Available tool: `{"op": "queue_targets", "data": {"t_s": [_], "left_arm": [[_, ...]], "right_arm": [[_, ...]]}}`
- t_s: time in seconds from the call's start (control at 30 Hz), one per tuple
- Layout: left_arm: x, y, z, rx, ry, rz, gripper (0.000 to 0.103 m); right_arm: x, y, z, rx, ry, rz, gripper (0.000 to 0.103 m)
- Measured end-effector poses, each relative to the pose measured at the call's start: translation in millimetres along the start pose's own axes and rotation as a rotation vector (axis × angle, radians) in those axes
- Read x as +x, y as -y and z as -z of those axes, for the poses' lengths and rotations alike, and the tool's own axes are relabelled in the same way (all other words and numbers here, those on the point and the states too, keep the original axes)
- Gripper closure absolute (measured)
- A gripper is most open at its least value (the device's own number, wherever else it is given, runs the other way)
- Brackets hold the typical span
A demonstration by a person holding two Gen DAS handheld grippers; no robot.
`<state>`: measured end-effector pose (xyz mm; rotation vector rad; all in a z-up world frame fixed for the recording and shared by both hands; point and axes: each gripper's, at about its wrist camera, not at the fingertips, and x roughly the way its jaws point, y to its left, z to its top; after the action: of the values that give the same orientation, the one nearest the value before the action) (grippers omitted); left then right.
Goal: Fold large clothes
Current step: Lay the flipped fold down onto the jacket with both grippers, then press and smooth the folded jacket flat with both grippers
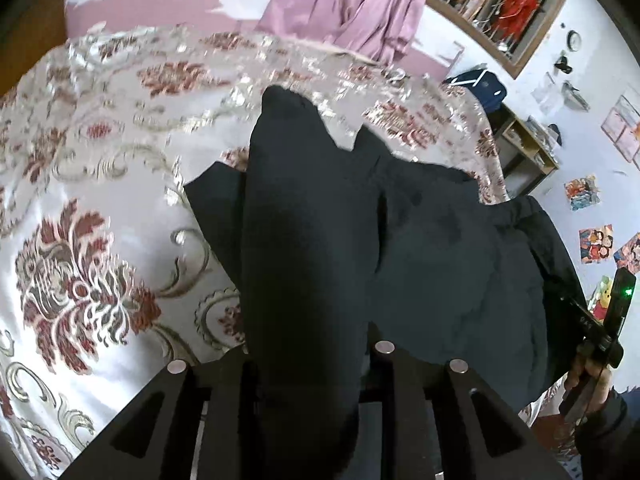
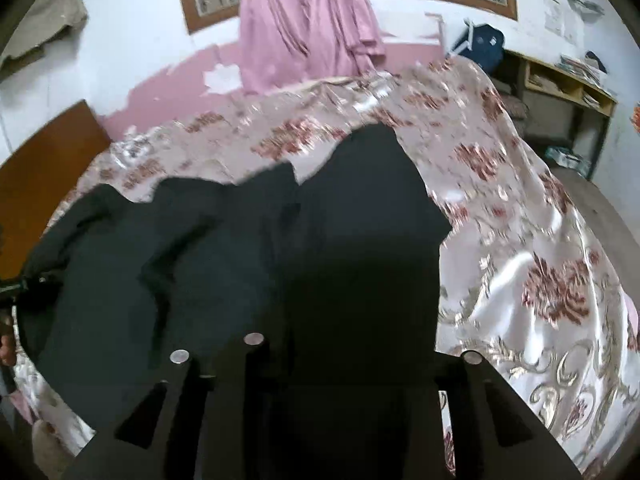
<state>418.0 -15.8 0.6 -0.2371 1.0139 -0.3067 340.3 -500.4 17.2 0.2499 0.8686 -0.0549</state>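
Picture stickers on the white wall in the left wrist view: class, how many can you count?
4 picture stickers: the top one, one below it, one by the frame's edge, and the lowest, partly behind the right gripper. More may be hidden.

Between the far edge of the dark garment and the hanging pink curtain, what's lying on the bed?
Only bare floral satin bedspread separates the dark garment from the pink curtain; both wrist views show it.

Left gripper: black angular fingers, slotted cut-outs, round silver studs on top. Right gripper: same black build, same silver studs. Right hand at frame edge, dark sleeve, perhaps navy; green light on the handle.
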Motion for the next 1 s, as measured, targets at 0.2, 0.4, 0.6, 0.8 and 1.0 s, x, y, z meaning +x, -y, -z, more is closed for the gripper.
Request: {"op": "queue_targets", "data": {"t_s": [0.2,0.4,0.6,0.8,1.0], "left_arm": [[8,-4,-1,-0.051,-0.067,-0.027,0.069],[7,0,6,-0.031,-0.084,-0.060,0.039],[-5,-2,2,-0.056,-0.038,-0.111,0.024],[-42,9,3,-0.035,0.104,-0.135,0.012],[-85,39,20,0.061,0.251,-0.113,0.003]], "right_arm": [[9,-1,-3,0.012,-0.033,0.056,0.034],[8,-6,-5,-0.030,-0.035,0.169,0.024],[-22,-23,-11,-0.164,0.077,0.267,0.009],[-49,-38,-21,-0.182,0.126,0.225,0.008],[-86,-49,-12,-0.152,0.224,0.154,0.007]]}}
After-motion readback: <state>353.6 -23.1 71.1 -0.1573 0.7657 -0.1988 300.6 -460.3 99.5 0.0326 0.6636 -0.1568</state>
